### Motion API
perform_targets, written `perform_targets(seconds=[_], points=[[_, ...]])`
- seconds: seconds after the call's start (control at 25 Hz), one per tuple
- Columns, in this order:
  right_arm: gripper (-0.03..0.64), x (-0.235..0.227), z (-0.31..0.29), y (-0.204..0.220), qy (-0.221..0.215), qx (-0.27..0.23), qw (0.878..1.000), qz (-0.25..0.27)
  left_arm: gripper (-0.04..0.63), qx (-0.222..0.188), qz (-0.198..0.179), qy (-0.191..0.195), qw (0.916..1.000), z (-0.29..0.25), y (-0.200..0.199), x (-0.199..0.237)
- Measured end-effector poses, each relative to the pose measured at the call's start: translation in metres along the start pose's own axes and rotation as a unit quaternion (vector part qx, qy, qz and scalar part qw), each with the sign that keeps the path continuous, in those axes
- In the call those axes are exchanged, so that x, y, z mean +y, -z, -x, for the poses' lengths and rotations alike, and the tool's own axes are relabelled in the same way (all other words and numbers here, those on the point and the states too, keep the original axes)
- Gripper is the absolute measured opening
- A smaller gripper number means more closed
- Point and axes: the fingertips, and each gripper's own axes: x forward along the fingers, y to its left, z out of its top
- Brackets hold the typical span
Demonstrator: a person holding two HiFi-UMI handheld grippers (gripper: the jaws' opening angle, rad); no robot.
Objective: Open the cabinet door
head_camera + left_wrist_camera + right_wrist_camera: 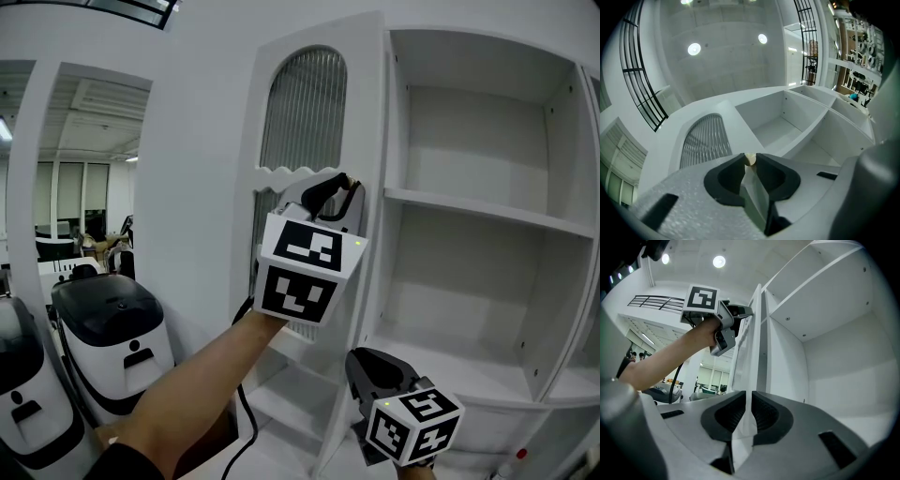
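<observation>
A white cabinet (487, 211) with bare shelves stands ahead. Its door (305, 112), which has an arched ribbed pane, stands swung out with its edge towards me. My left gripper (349, 187) is raised at that edge. In the left gripper view, the left gripper (750, 163) is shut on the small cream door knob (750, 158). My right gripper (361, 364) hangs lower, beside the door's lower edge. In the right gripper view, the jaws of the right gripper (749, 401) stand almost together, and the door's edge (758, 333) shows beyond the narrow slit, with nothing clearly held.
Two black-and-white machines (112, 328) stand on the floor at the left, with a black cable (246, 412) beside them. An opening (80, 169) in the left wall looks into an office. The cabinet's side wall (553, 281) closes the right side.
</observation>
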Motion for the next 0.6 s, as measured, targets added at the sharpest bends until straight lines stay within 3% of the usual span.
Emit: perform_targets(seconds=[0.12, 0.24, 0.48, 0.6], points=[[0.031, 0.003, -0.001, 0.008, -0.007, 0.006, 1.0, -0.008, 0.083, 0.002, 0.004, 0.0, 1.0, 0.003, -0.002, 0.001], [0.08, 0.004, -0.004, 0.019, -0.014, 0.014, 1.0, -0.02, 0.083, 0.001, 0.007, -0.001, 1.0, 0.006, -0.003, 0.002], [0.081, 0.003, -0.015, 0.034, -0.028, 0.027, 0.998, -0.044, 0.081, 0.008, -0.01, -0.005, 0.9999, 0.011, 0.002, 0.002], [0.086, -0.002, -0.023, 0.039, -0.029, 0.029, 0.998, -0.05, 0.049, 0.023, -0.017, -0.005, 0.9996, 0.012, 0.01, -0.001]])
